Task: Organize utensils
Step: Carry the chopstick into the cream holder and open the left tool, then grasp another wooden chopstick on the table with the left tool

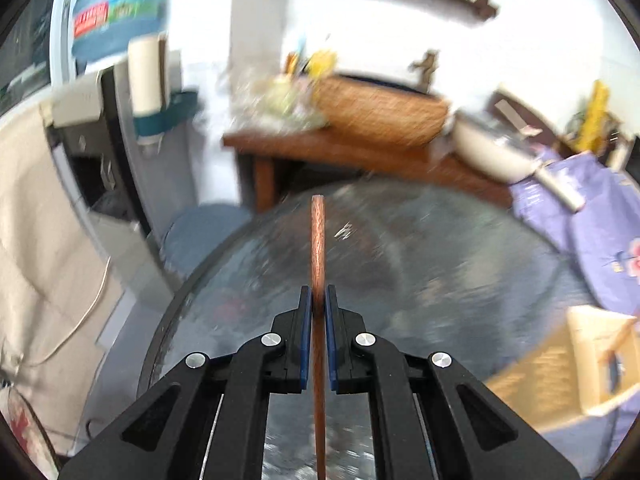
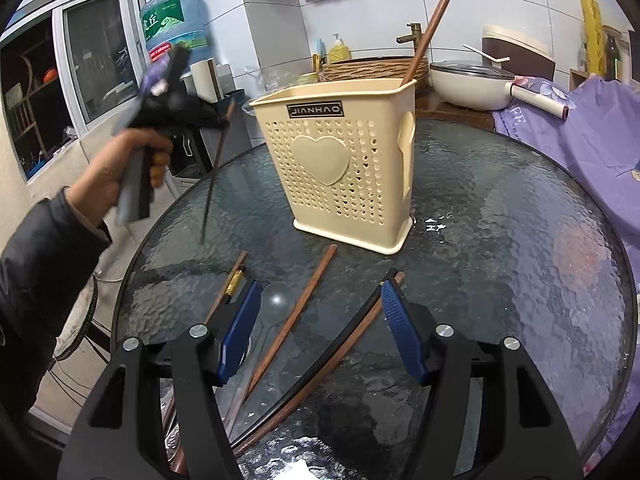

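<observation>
My left gripper (image 1: 319,292) is shut on a wooden chopstick (image 1: 317,240) that sticks out forward between the blue pads. In the right wrist view a hand holds this left gripper (image 2: 224,120) up at the left, above the table's edge, with the chopstick (image 2: 212,184) hanging down from it. A cream perforated utensil holder (image 2: 340,168) stands on the round glass table (image 2: 500,240) with one wooden stick (image 2: 426,36) leaning in it. My right gripper (image 2: 320,286) is open, low over several loose chopsticks (image 2: 296,316) and a clear spoon (image 2: 278,300).
A purple cloth (image 2: 580,128) covers the table's right side. Behind the holder are a white pan (image 2: 468,84) and a woven basin (image 2: 372,68) on a wooden counter. A water bottle (image 2: 174,20) stands at the back left. The utensil holder (image 1: 580,360) shows blurred at the left view's right edge.
</observation>
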{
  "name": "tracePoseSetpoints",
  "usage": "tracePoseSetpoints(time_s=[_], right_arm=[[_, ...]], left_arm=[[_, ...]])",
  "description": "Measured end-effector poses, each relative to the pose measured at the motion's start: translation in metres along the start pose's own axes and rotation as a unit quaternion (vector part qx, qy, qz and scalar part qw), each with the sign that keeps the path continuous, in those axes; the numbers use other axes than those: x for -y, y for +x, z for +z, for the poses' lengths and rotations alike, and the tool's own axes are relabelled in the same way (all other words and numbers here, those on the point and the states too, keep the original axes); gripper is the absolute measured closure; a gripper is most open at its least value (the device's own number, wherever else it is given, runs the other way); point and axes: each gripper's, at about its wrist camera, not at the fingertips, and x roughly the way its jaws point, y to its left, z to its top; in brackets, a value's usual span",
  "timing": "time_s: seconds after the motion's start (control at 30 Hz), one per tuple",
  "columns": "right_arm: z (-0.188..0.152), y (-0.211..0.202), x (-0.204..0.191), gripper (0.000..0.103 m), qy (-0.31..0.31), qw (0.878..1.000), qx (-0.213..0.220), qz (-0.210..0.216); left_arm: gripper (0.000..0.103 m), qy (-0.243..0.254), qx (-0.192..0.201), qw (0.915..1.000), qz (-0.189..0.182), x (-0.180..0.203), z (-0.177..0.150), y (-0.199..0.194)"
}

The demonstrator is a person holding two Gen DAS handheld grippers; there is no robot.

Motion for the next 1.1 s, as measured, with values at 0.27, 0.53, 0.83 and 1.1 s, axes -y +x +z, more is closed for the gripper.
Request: tracePoseSetpoints(time_s=[0.27,0.53,0.83,1.1], right_arm=[[-0.001,-0.012,-0.006,0.04,0.001,1.0,0.011,0.0],[-0.003,-0.019,-0.009,0.04,0.002,1.0,0.015,-0.001],[-0.011,-0.018,-0.011,0.04,0.0,1.0,0.006,-0.002],[-0.017,-0.016,-0.006,0.04,0.009,1.0,-0.001,0.002]], left_arm=[[0.098,0.03,0.108,0.9932,-0.033,0.036,0.023,-0.094],[0.103,0.047,0.183,0.9805,-0.055,0.069,0.053,-0.155],[0.103,0.078,0.239,0.9654,-0.07,0.105,0.066,-0.202],[0.066,0.034,0.14,0.988,-0.055,0.072,0.052,-0.14]])
